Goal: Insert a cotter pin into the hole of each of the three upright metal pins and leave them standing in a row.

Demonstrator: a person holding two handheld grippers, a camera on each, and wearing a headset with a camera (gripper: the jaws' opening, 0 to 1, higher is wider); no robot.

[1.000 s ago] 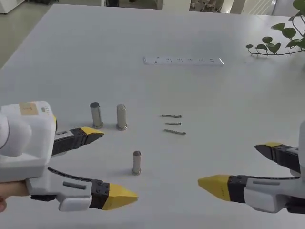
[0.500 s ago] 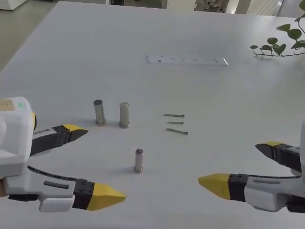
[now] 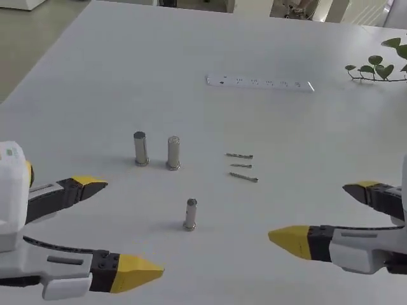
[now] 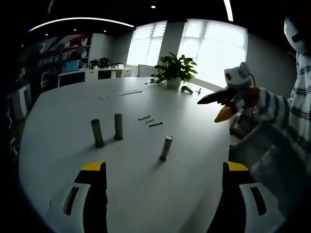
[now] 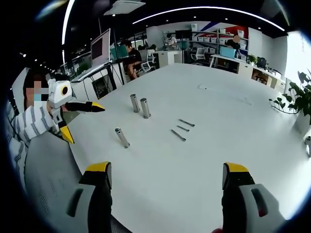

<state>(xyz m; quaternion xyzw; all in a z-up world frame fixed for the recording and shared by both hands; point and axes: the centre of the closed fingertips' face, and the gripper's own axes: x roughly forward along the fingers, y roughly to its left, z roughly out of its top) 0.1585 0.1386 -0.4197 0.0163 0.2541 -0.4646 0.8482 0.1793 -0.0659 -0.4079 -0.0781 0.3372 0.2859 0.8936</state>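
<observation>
Workbench, start of the job: a broad white tabletop [image 3: 95, 76] carries everything. The left gripper [image 3: 133, 228], white-bodied with black, yellow-tipped jaws, has drawn back toward the person over the past second, away from the metal pins. Its jaws are spread wide and hold nothing. The right gripper [image 3: 308, 211], of the same build, sits at the near right much as before, also released and empty.

A long white power strip [image 3: 259, 83] lies farther up the table, with a green leafy plant [image 3: 378, 67] at the far right edge. Three short grey steel pins stand upright and unmoved. The left rear pin [image 3: 140, 149] and right rear pin [image 3: 173, 152] are just beside each other, while the lone front pin [image 3: 190, 213] stands apart, nearer the person, so there is no row yet. To their right, three thin metal cotter pins [image 3: 241, 166] lie flat side by side, untouched.

No insertion appears to have begun, and the pull-back looks like repositioning rather than progress. No brand or lettering is legible; the marks on the strip are too small to read.
</observation>
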